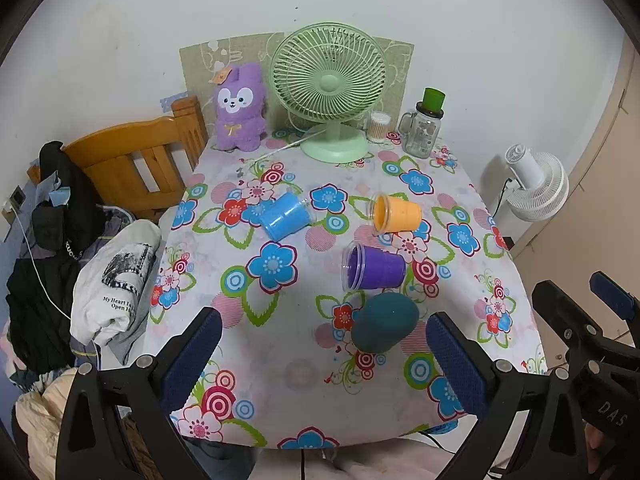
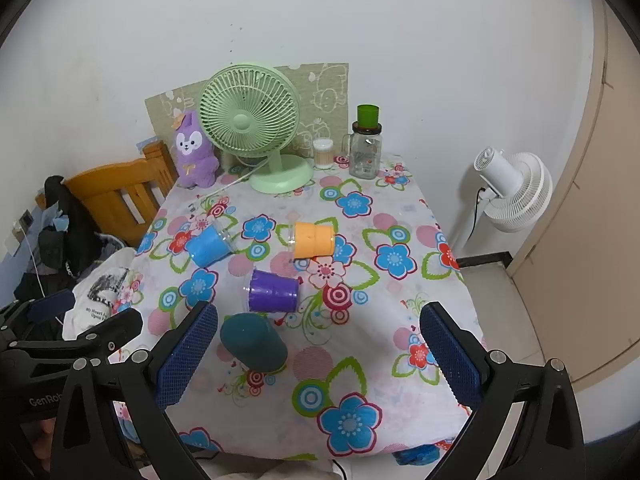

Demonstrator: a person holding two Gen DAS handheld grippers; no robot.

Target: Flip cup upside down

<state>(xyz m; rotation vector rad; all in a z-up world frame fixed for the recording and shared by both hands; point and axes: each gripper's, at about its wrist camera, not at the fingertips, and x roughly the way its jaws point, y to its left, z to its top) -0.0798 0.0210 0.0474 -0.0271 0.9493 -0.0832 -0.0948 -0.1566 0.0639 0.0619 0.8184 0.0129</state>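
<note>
Several cups lie on their sides on the floral tablecloth (image 1: 280, 340): a blue cup (image 1: 286, 216) (image 2: 210, 246), an orange cup (image 1: 396, 214) (image 2: 314, 240), a purple cup (image 1: 374, 267) (image 2: 274, 291) and a dark teal cup (image 1: 384, 322) (image 2: 254, 342) nearest the front. My left gripper (image 1: 324, 356) is open and empty above the table's front part, the teal cup just inside its right finger. My right gripper (image 2: 320, 354) is open and empty, the teal cup near its left finger. Each gripper shows at the edge of the other's view.
At the back stand a green desk fan (image 1: 330, 88) (image 2: 256, 128), a purple plush toy (image 1: 240, 108), a cotton swab jar (image 1: 379, 126) and a glass jar with a green cup on top (image 1: 424, 128). A wooden bed frame (image 1: 136, 160) with clothes is left, a white floor fan (image 2: 512, 188) right.
</note>
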